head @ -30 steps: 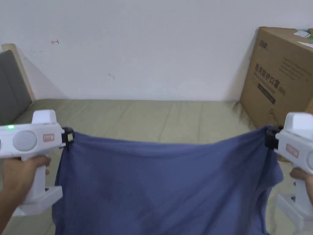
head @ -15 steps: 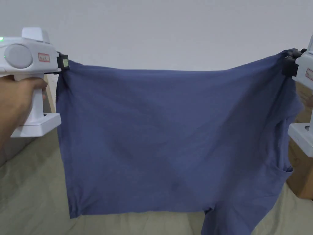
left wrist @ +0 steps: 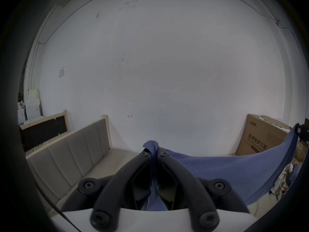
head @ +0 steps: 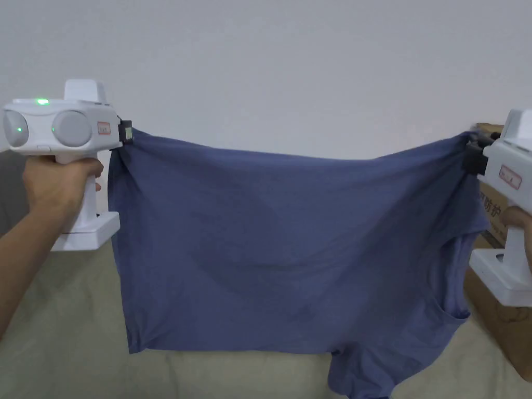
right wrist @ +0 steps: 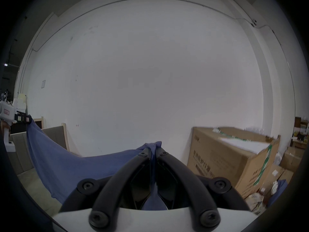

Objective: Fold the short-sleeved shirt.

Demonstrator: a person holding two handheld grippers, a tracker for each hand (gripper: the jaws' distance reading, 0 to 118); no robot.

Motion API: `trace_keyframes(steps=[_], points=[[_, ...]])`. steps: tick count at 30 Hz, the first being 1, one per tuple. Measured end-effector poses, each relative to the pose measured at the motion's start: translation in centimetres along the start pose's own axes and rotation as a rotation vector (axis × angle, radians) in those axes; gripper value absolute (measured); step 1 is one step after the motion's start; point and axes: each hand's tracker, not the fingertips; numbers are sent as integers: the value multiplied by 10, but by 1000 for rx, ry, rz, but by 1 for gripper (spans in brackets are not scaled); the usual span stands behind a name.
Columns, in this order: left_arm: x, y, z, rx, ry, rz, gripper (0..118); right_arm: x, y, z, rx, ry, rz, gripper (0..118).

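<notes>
A blue short-sleeved shirt [head: 291, 249] hangs spread in the air above a beige mattress [head: 57, 322], in front of a white wall. The left gripper [head: 124, 132] is clamped on one top corner and the right gripper [head: 471, 150] on the other, a tuft of cloth poking past each pair of jaws. The upper edge sags between them and a sleeve [head: 363, 371] droops below, so the fabric looks light, thin and limp. Corners and hems seem the surest places to pinch.
</notes>
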Motion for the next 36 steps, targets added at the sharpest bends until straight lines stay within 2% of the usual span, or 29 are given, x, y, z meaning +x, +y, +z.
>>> trace_keyframes(steps=[4,8,14,20,23,28,34,36], points=[[5,-46,-33,-66,-26,-1,3,1,-50,-25,-89,7,-35,1],[5,-100,-53,-138,-33,-11,3,-4,-104,-37,-186,2,-29,1],[-5,-181,-39,-256,-39,29,3,-12,-179,-18,-303,7,-91,1],[-31,-254,19,-375,-38,48,3,-22,-234,58,-390,47,-150,1],[-47,-289,64,-433,-33,52,3,-24,-252,108,-440,79,-207,1],[-69,-342,145,-527,-32,57,3,-18,-284,187,-484,79,-240,1],[-101,-406,209,-626,-4,85,3,-17,-321,272,-569,75,-283,1],[-107,-421,229,-645,1,91,3,-21,-333,298,-587,70,-263,1]])
